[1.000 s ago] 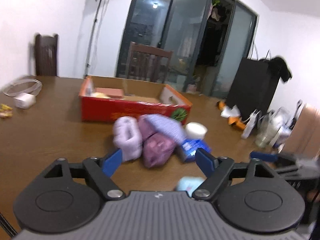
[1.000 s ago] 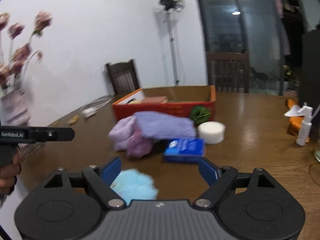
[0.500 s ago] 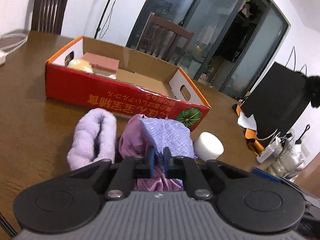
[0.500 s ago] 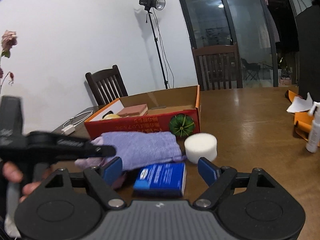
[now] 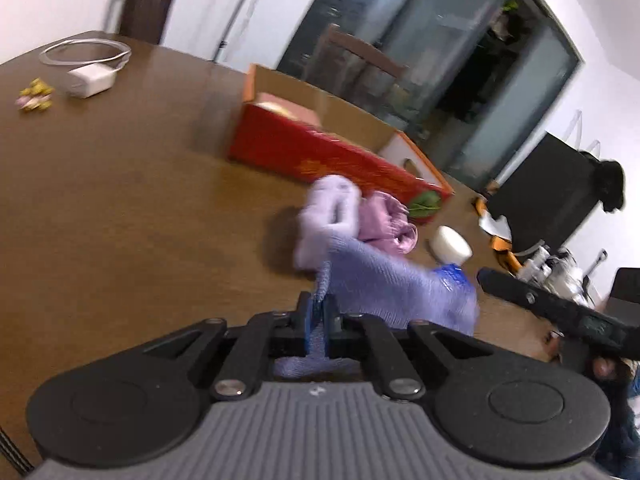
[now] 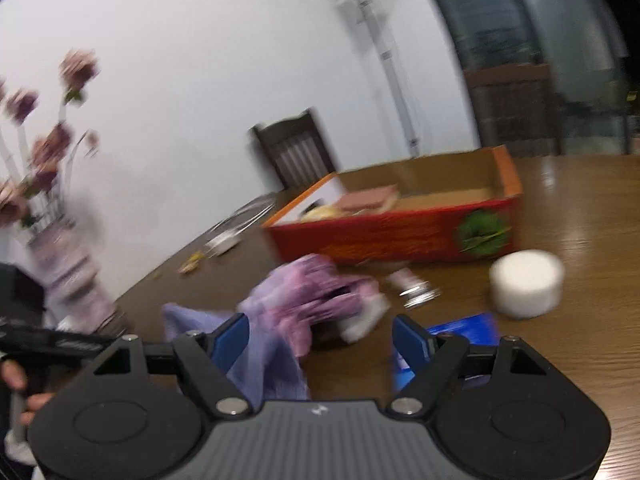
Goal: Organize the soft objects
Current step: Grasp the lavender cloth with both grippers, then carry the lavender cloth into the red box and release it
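**Left gripper pinches the lavender cloth; right gripper wide and empty**

The left gripper (image 5: 316,312) has its blue-padded fingers nearly together, clamped on an edge of the lavender knitted cloth (image 5: 396,284), which drapes away from the fingers toward the red cardboard box (image 5: 320,152). Just beyond the cloth, on the near side of the box, lie a pale lilac fuzzy roll (image 5: 330,208) and a pink-purple crumpled cloth (image 5: 384,224), touching each other. To the right of these, close to the box's green-printed corner, sits a white round sponge (image 5: 452,244), with a blue packet (image 5: 452,276) partly under the lavender cloth.

The right gripper (image 6: 320,340) holds its fingers spread wide with nothing between them. The pink-purple cloth (image 6: 316,296) lies ahead of it, the lavender cloth (image 6: 260,360) trails behind its left finger, and the blue packet (image 6: 460,332) shows behind its right finger. The white sponge (image 6: 526,288) stands in front of the box (image 6: 400,236). Both views are motion-blurred. All rests on the brown wooden table (image 5: 120,200).
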